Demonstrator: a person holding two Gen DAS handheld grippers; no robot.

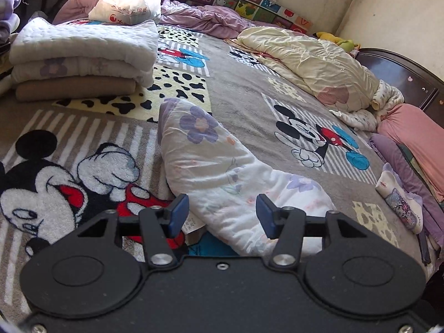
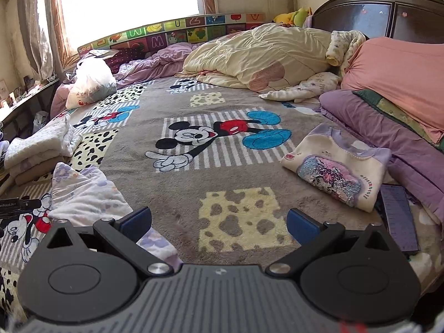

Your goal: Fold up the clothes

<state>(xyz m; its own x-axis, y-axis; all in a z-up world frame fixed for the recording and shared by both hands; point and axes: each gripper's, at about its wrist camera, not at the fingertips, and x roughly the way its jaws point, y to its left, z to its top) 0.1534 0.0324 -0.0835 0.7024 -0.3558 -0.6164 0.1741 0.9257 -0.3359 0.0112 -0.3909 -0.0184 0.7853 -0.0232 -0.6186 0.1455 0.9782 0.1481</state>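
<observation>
Floral garment (image 1: 222, 166) rumpled on blanket (image 1: 244, 88), left gripper (image 1: 222, 213) apart, right gripper (image 2: 219, 222) apart

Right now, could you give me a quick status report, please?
Left gripper open over floral garment. Right gripper open, empty. Phone lies beside folded sweater.

Garment (image 1: 222, 166) on blanket (image 1: 244, 88), before quilt (image 1: 310, 63)

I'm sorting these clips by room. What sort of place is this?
Most likely a home bedroom. The work surface is a bed covered with a cartoon-mouse blanket, with a dark wooden headboard behind a pink pillow and a crumpled cream quilt. Folded laundry is stacked on it.
</observation>
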